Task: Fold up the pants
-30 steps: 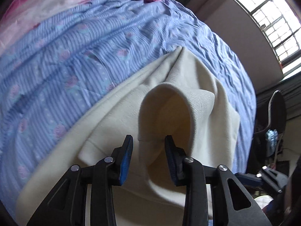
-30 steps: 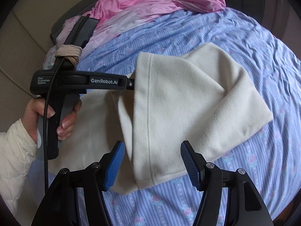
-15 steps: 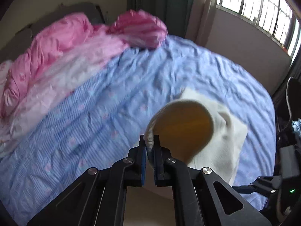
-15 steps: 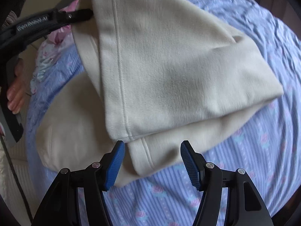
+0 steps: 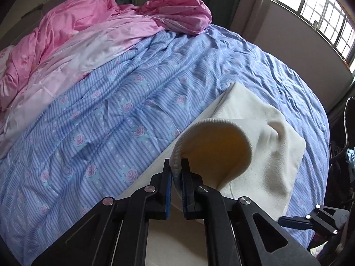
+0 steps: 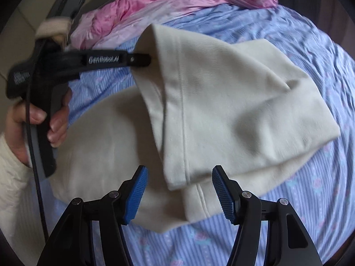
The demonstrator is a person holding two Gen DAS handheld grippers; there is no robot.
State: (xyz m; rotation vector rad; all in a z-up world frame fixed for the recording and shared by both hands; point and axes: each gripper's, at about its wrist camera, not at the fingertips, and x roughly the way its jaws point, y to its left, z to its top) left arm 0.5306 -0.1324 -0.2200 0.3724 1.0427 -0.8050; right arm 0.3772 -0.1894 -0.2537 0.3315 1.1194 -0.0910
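the cream pants (image 6: 221,102) lie on a bed under a blue striped sheet with pink roses (image 5: 111,115), part flat on the sheet and part lifted and doubled over. the upper layer hangs from its ribbed hem, which is raised clear of the bed; its free lower corner droops over the layer beneath, near the front of the right wrist view.

the left gripper (image 5: 176,177) is clamped on that ribbed hem, the cloth pinched between its two blue pads so that the hem opens into a round mouth just beyond them. in the right wrist view it reaches in from the left, held by a hand (image 6: 37,119) in a pale quilted sleeve (image 6: 11,188).

the right gripper (image 6: 179,190) hangs over the drooping corner with its jaws apart; they have just been closing a little, and the corner sits between them, with neither blue pad touching the cloth.

a crumpled pink duvet (image 5: 73,35) is heaped at the far end of the bed. a barred window (image 5: 315,11) is at the upper right of the left wrist view.
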